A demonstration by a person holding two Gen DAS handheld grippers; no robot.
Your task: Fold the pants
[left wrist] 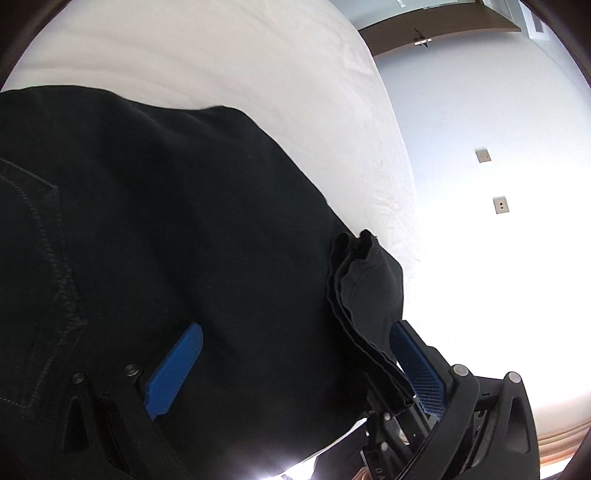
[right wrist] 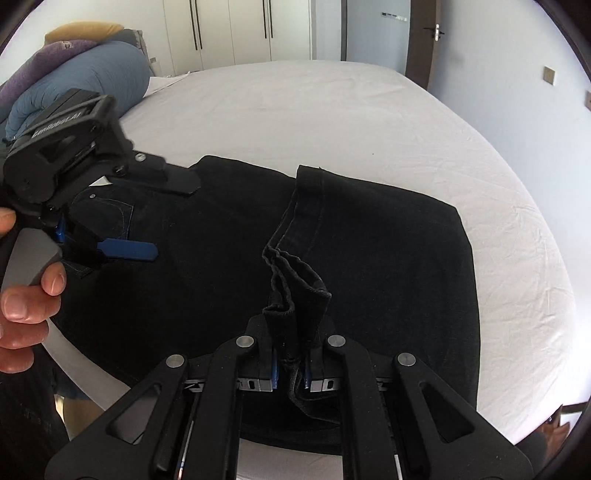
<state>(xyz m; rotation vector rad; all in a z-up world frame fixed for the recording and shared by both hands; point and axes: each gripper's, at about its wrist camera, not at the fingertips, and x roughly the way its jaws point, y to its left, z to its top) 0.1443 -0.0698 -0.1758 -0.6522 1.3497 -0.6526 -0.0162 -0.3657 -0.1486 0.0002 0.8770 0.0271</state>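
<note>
Black pants (right wrist: 388, 258) lie flat on a white bed (right wrist: 332, 110). At the bottom of the right wrist view, my right gripper (right wrist: 290, 369) is shut on a bunched hem (right wrist: 295, 291) of the pants, which it has lifted over the rest of the cloth. My left gripper (right wrist: 175, 218), held by a hand (right wrist: 26, 295), hovers over the pocket end at the left. In the left wrist view the black pants (left wrist: 166, 221) fill the frame. The left gripper (left wrist: 295, 369) is open, its blue pads (left wrist: 177, 369) wide apart. A folded edge of cloth (left wrist: 365, 314) lies beside the right pad.
Blue and purple bedding (right wrist: 81, 77) is piled at the bed's far left. White wardrobe doors (right wrist: 236, 29) and a door (right wrist: 424, 37) stand behind the bed. A pale wall with switch plates (left wrist: 500, 205) runs along the bed's right side.
</note>
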